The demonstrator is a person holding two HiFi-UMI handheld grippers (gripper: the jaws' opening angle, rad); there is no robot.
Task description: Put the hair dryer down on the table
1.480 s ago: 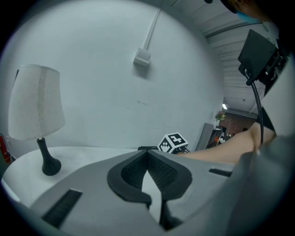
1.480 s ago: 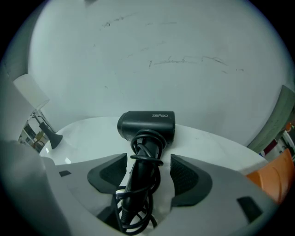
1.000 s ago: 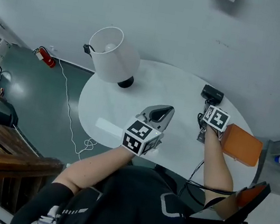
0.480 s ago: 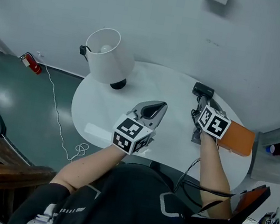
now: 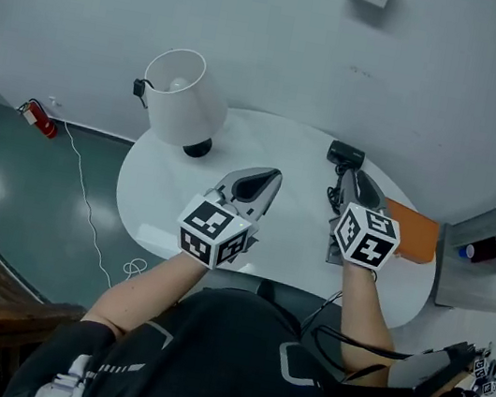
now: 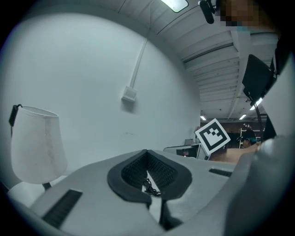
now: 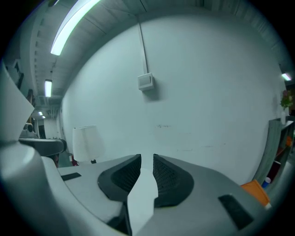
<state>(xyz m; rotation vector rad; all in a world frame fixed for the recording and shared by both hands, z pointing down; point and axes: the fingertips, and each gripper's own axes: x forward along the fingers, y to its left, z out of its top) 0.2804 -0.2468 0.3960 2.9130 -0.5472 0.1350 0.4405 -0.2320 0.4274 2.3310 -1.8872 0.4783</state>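
The left gripper [image 5: 267, 177] has its grey jaws brought together, their dark ribbed pads meeting at the tip in the left gripper view [image 6: 147, 156]. A thin bit of dark thread sits low in the seam between them. The right gripper [image 5: 351, 173] has just been closing and now stands narrow. In the right gripper view [image 7: 147, 159] a slim gap remains between the pads, with nothing in it and only the pale wall beyond.

The black, blocky hair dryer [image 5: 345, 154] lies on the round white table [image 5: 295, 149], at its far edge near the wall. In the head view it sits just past the right gripper's tip and well to the right of the left gripper. Whether the tip touches it cannot be told. Its body is a short dark block, and a thin black cord trails back from it along the table beside the right gripper. A flat orange pad [image 5: 411, 234] lies just to the right.
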